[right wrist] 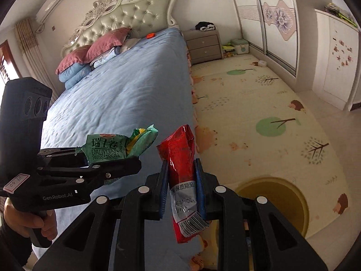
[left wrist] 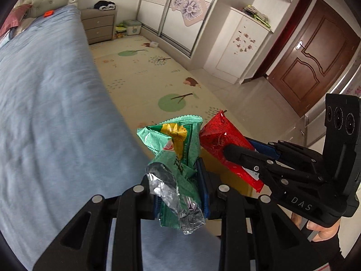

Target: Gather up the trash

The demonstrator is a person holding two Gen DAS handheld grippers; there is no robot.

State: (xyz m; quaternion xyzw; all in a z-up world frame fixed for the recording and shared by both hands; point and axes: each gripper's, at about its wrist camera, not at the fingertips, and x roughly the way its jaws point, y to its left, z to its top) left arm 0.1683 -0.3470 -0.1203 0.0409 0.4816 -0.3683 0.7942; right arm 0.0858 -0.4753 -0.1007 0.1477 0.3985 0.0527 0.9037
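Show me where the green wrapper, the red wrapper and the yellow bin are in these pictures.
green wrapper (left wrist: 180,144): left wrist view, on its crumpled printed middle.
red wrapper (right wrist: 180,155): right wrist view, on its shiny upper part between the pads.
yellow bin (right wrist: 300,194): right wrist view, on its rim's right side.

A bed (right wrist: 126,94) under a blue cover stretches away ahead-left of the claw, red pillows (right wrist: 94,47) by its tufted headboard (right wrist: 126,15). Farther off stands a nightstand (right wrist: 203,45); a patterned play mat (right wrist: 259,103) lies ahead-right, a brown door (left wrist: 315,54) beyond.
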